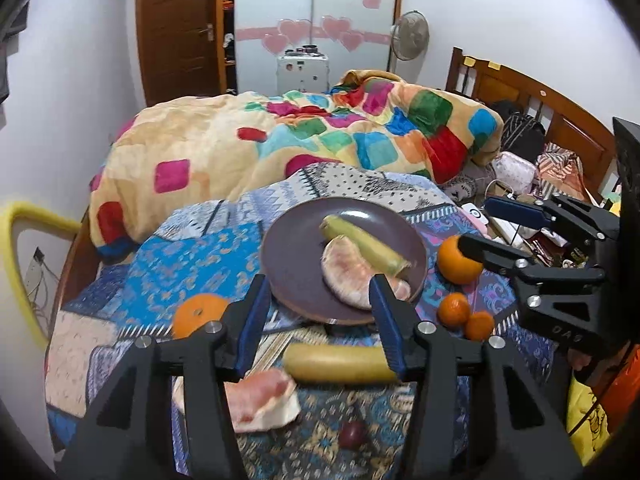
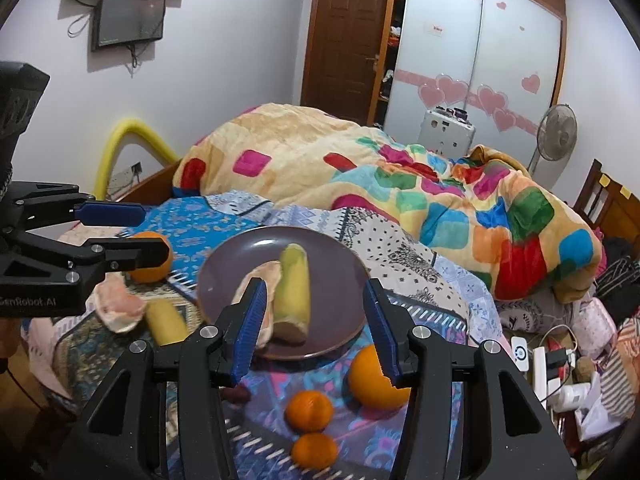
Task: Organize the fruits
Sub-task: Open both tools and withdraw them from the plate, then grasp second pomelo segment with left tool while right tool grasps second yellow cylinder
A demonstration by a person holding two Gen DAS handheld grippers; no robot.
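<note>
The left gripper (image 1: 320,312) tilts down over the patterned cloth (image 1: 192,248), its jaws apart with nothing between them. Beyond its tips sits the purple plate (image 1: 296,256) carrying a banana piece (image 1: 362,248) and a pomelo slice (image 1: 346,276); another banana piece (image 1: 336,362) lies under the tips. The right gripper (image 2: 318,320) likewise angles downward, jaws apart and empty, just short of the plate, an orange (image 2: 370,380) beside its right finger.

Patchwork blanket (image 1: 280,140) heaped on bed; standing fan (image 2: 556,132) by wardrobe (image 2: 480,40); wall monitor (image 2: 128,20).
</note>
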